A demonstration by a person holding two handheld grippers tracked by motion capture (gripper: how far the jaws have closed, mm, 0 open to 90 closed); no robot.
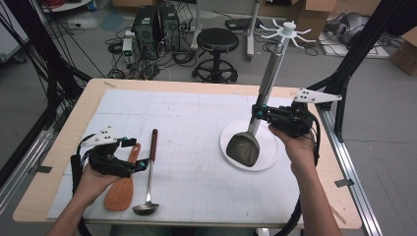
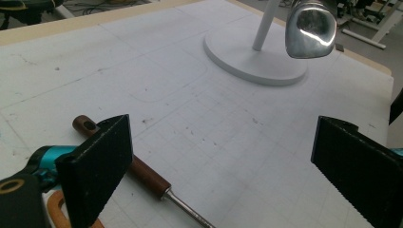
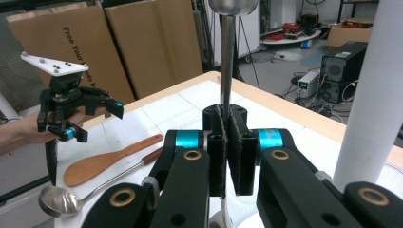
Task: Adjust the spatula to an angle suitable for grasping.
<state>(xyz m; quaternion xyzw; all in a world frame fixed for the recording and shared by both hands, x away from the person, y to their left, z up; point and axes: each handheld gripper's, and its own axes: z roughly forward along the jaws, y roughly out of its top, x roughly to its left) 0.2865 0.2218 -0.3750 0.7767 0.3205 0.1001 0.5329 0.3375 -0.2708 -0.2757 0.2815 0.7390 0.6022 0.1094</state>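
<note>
High view: right gripper (image 1: 259, 112) clenched on the handle of a steel spatula (image 1: 244, 149), its blade hanging over the white stand base (image 1: 268, 160) on the table (image 1: 59, 142); advisable to lift straight and keep the handle end lined up with a hook (image 1: 291, 30). Left gripper view: jaws stood released above the ladle (image 2: 147, 175), beside a wooden spatula (image 2: 54, 209). Right gripper view: jaws pinched the shaft (image 3: 227, 71) beside the white pole (image 3: 375, 95); a firm pinch would stop swinging.

A black stool (image 1: 217, 46) and computer towers (image 1: 156, 24) stand beyond the table (image 1: 44, 162).
</note>
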